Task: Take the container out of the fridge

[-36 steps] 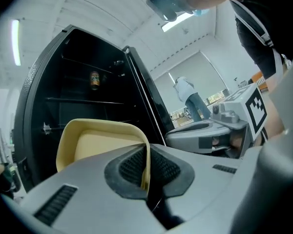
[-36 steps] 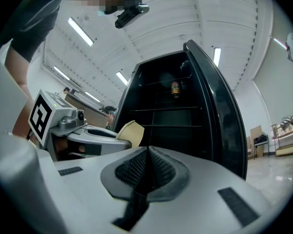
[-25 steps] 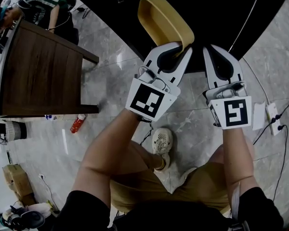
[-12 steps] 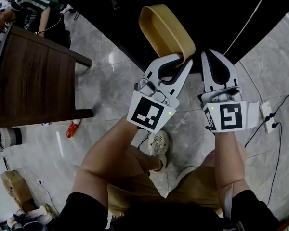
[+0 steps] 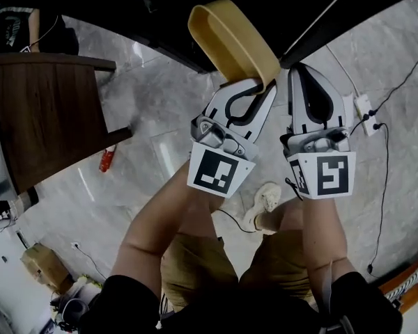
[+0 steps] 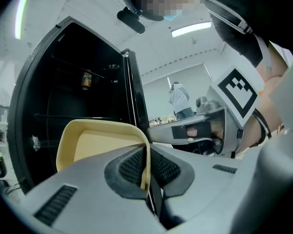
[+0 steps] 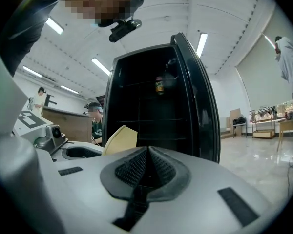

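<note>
Head view: left gripper fingers pinched the container at its five-o'clock rim. Fingers of the right gripper sat pressed together, empty. A level carry seemed wise.

container before fridge, table at left, bottle beside table

From the head view we lose the container's near rim inside the left hand-held gripper. The fridge's small can is too tiny to read. The desk runs off the left edge.
</note>
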